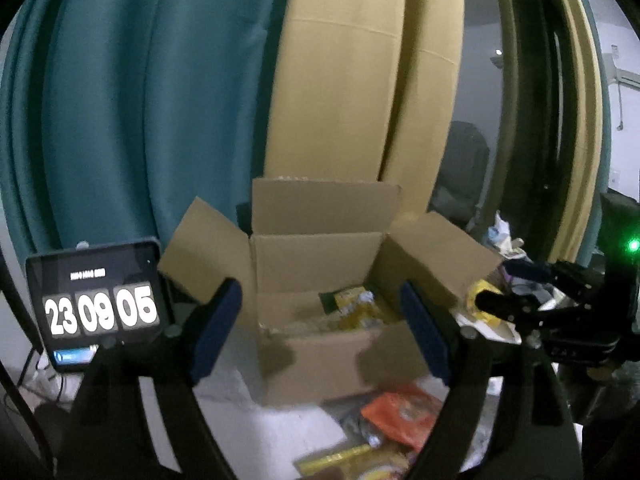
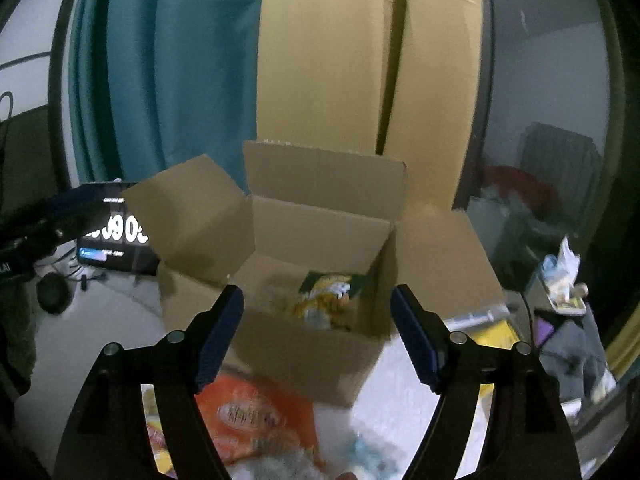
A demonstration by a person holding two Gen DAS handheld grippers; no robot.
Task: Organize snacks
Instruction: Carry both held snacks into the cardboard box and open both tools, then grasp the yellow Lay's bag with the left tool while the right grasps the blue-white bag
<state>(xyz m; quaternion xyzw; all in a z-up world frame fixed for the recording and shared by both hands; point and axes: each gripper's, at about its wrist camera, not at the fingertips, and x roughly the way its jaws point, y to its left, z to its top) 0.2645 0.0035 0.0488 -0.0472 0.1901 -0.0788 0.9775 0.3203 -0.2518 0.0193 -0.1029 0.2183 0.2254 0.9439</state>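
Note:
An open cardboard box [image 1: 320,364] [image 2: 304,352] stands on a white table with its flaps spread. Inside lies a green and yellow snack bag [image 1: 356,304] [image 2: 328,296]. In front of the box lie an orange snack pack [image 1: 404,412] [image 2: 248,416] and a yellow pack [image 1: 352,462]. My left gripper [image 1: 320,328] is open, held just in front of the box with nothing between its fingers. My right gripper [image 2: 316,332] is also open and empty, above the box's near wall. From the left wrist view the right gripper [image 1: 520,292] shows at the right.
A tablet [image 1: 100,304] showing a clock stands left of the box. Teal curtains [image 1: 140,100] and tall cardboard sheets [image 1: 340,80] hang behind. Clutter of bags and clothes [image 2: 568,320] lies at the right. A bluish wrapper [image 2: 368,456] lies near the table's front.

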